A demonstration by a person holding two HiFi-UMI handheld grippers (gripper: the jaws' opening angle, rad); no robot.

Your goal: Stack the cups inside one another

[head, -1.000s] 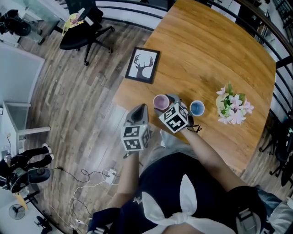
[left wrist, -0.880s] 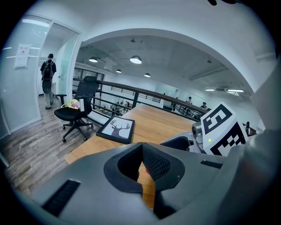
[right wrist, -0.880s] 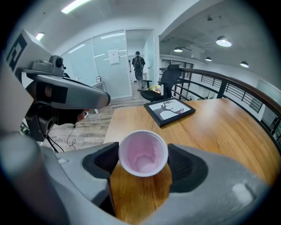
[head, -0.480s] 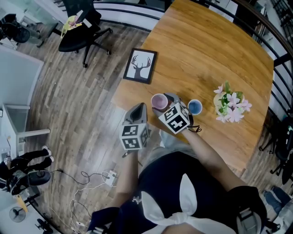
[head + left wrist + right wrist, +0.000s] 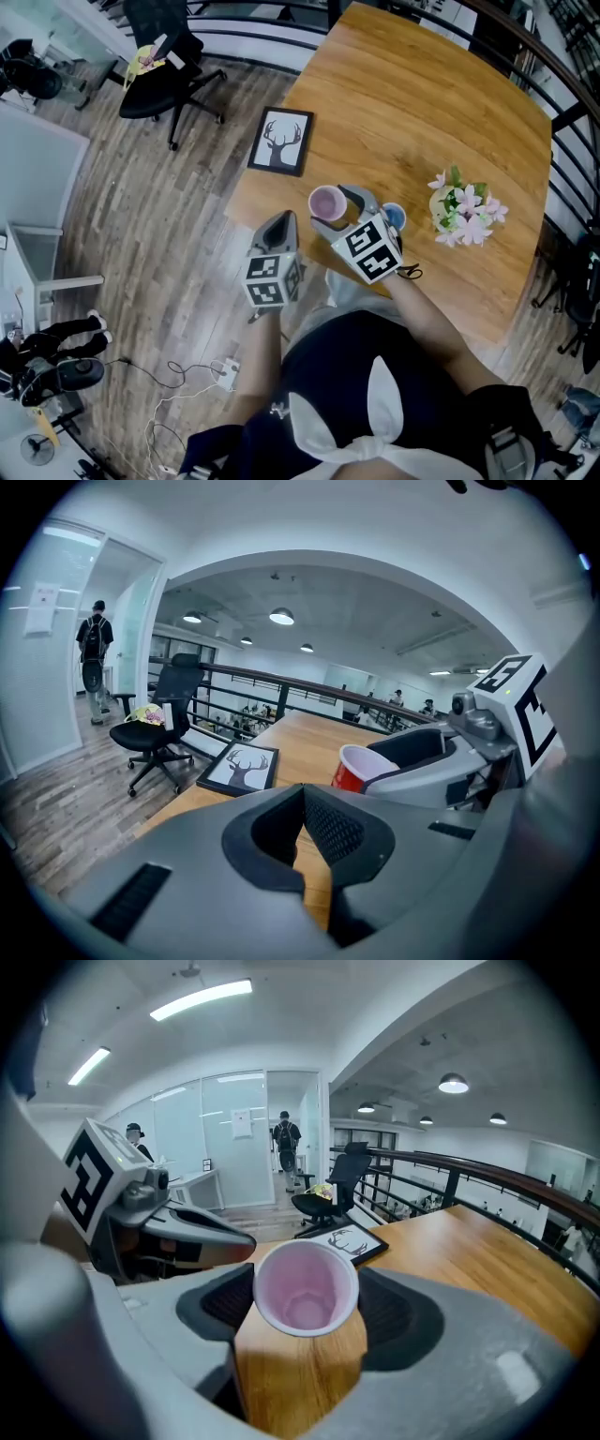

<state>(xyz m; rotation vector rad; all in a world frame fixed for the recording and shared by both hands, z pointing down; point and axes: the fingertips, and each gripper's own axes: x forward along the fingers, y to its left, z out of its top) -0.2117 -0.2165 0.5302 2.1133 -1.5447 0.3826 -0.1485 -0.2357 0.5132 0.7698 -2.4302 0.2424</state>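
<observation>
- While the person stands at its near edge, the wooden desk (image 5: 422, 103) carries everything for the task, and a dark railing runs along its far side.
- A black office chair (image 5: 164, 66) stands on the plank floor, well apart from the desk.
- A framed deer picture (image 5: 279, 142) lies flat at the desk's left corner.
- The left gripper (image 5: 302, 803) is clenched with nothing between its jaws, and hangs just off the desk's near edge, beside the right one.
- The right gripper (image 5: 333, 208) grasps the red cup (image 5: 306, 1290), one jaw pressed to each side of it.
- A small pot of pink flowers (image 5: 461, 208) sits at the right.
- The red cup is upright, mouth up, pale pink inside, over the desk's near edge.
- The blue cup (image 5: 395, 217) stands on the desk between the right gripper and the flowers, partly hidden by the gripper.
</observation>
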